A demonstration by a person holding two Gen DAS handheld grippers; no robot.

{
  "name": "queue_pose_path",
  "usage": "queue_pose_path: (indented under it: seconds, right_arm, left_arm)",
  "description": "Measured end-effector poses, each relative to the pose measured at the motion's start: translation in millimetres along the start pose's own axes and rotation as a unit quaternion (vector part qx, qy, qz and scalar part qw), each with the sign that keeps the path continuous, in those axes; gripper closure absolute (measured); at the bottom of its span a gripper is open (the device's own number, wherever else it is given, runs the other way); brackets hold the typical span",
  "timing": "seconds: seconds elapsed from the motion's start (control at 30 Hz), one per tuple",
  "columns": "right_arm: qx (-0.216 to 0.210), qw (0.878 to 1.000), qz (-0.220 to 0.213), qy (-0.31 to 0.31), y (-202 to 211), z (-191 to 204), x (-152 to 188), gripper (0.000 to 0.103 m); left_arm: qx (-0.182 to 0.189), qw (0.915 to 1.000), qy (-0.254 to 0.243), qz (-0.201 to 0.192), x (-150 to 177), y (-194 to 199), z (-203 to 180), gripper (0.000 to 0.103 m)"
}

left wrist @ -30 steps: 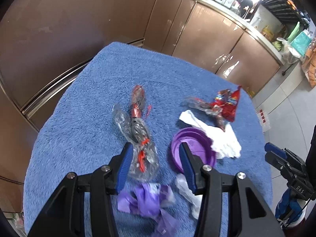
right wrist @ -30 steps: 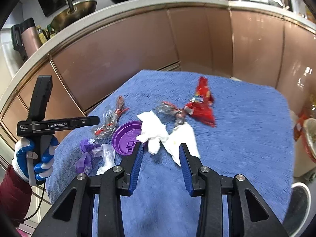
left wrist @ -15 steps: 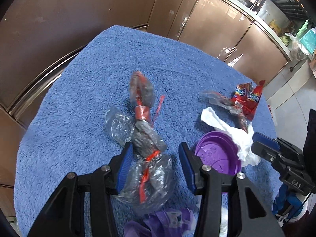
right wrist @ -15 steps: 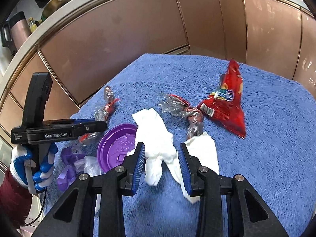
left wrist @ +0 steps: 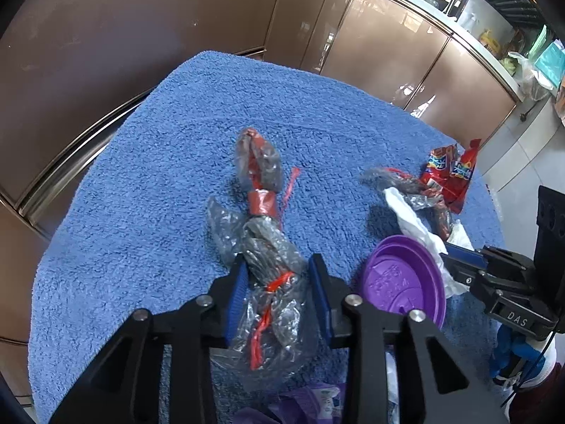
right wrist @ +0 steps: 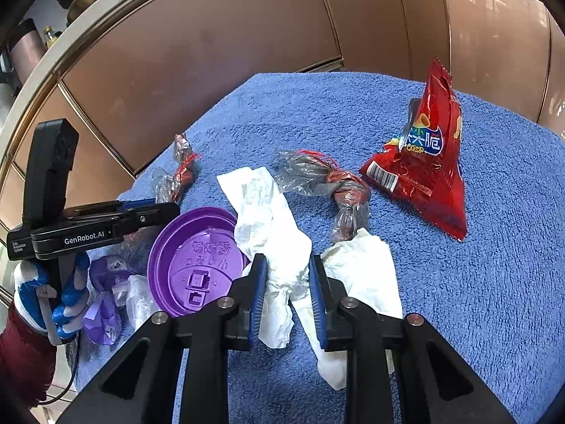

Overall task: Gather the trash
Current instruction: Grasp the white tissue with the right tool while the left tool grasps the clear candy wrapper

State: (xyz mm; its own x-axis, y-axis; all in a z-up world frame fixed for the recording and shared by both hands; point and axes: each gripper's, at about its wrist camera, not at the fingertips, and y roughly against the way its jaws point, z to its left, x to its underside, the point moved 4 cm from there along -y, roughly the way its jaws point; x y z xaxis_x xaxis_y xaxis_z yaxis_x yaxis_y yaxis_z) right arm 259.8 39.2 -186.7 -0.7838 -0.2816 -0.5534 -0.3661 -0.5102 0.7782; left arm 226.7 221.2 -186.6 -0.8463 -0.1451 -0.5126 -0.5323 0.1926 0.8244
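Note:
Trash lies on a blue towel (left wrist: 141, 212). A crumpled clear plastic wrapper (left wrist: 261, 243) with red strips sits between the blue pads of my left gripper (left wrist: 277, 265). The jaws are closing and both pads touch it. In the right wrist view my right gripper (right wrist: 287, 261) is closing on a white tissue (right wrist: 268, 219), and the tissue fills the gap between its pads. A purple cup lid (right wrist: 197, 265) lies just left of the tissue. Further back are a red crisp bag (right wrist: 423, 162) and a second twisted wrapper (right wrist: 328, 183).
A second white tissue (right wrist: 363, 275) lies right of my right gripper. A crumpled purple wrapper (right wrist: 106, 304) sits at the towel's near left edge. A gloved hand (right wrist: 67, 300) holds the left tool. Brown cabinet doors (left wrist: 381, 46) curve around the far side.
Both grippers have come down and forward onto the trash. The left jaws narrowed around the clear wrapper, and the right jaws narrowed around the white tissue.

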Motion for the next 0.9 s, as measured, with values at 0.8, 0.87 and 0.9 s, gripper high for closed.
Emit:
queue_pose_path:
  seconds: [0.8, 0.87, 0.9]
  right_arm:
    - [0.04, 0.994, -0.093, 0.047, 96.9, 47.8, -3.4, 0.089]
    - [0.041, 0.993, -0.105, 0.048, 114.3, 53.7, 1.7, 0.089]
    - [0.042, 0.992, -0.109, 0.047, 120.1, 56.0, 4.3, 0.089]
  left_arm:
    - [-0.008, 0.9962, 0.043, -0.076, 2.6, 83.9, 17.6, 0.089]
    - [-0.007, 0.9955, 0.038, -0.087, 4.8, 99.4, 11.9, 0.089]
    - [-0.006, 0.9951, 0.036, -0.091, 5.6, 106.8, 10.6, 0.089]
